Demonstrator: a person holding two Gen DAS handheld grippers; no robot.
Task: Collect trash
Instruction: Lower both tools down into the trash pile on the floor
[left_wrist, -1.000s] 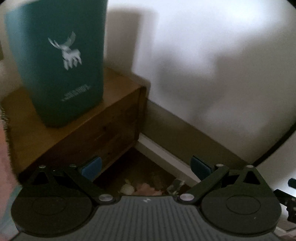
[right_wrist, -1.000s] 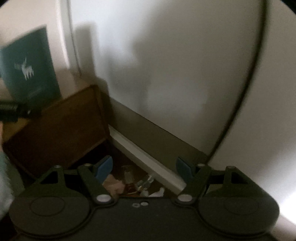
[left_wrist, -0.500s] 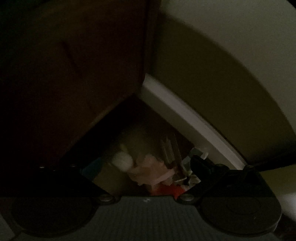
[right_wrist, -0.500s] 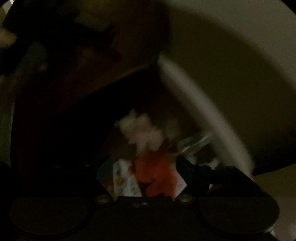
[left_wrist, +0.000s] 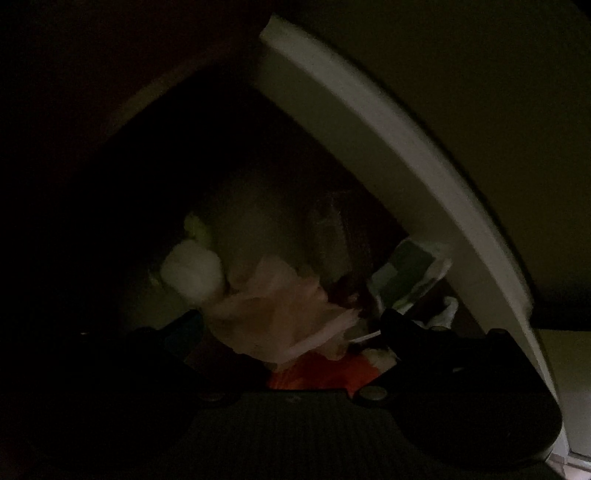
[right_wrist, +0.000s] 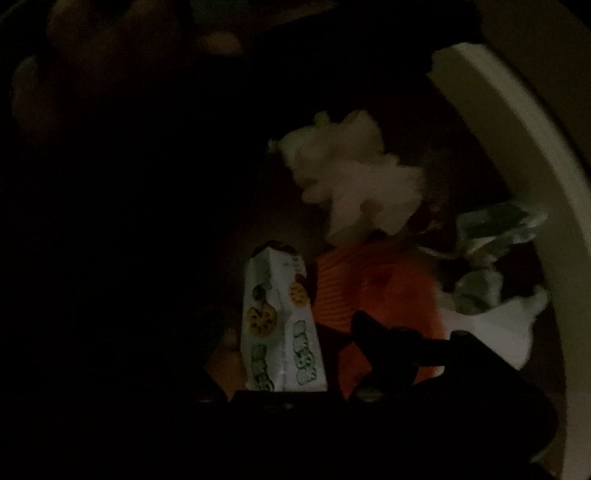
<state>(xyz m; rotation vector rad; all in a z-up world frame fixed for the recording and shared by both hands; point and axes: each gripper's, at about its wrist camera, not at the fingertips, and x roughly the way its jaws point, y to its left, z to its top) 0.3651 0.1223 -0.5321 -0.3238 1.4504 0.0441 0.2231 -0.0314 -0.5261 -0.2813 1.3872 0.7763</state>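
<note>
A heap of trash lies on the dark floor between a wooden cabinet and the white baseboard. In the left wrist view I see a crumpled pink tissue (left_wrist: 280, 310), a white wad (left_wrist: 192, 273), an orange wrapper (left_wrist: 325, 373) and a green-white wrapper (left_wrist: 410, 273). My left gripper (left_wrist: 288, 325) is open just above the pink tissue. In the right wrist view a white snack packet (right_wrist: 280, 325), an orange wrapper (right_wrist: 373, 291), the pale tissue (right_wrist: 354, 177) and a green-white wrapper (right_wrist: 491, 229) show. My right gripper (right_wrist: 291, 328) is open with the snack packet between its fingers.
The white baseboard (left_wrist: 406, 155) curves along the right, also in the right wrist view (right_wrist: 546, 155). The dark cabinet side (left_wrist: 92, 110) closes off the left. The corner is very dim. A hand (right_wrist: 92, 55) shows faintly at upper left in the right wrist view.
Both grippers have dropped from beside the cabinet top into the dark corner and closed in on the trash heap. The teal box has left view.
</note>
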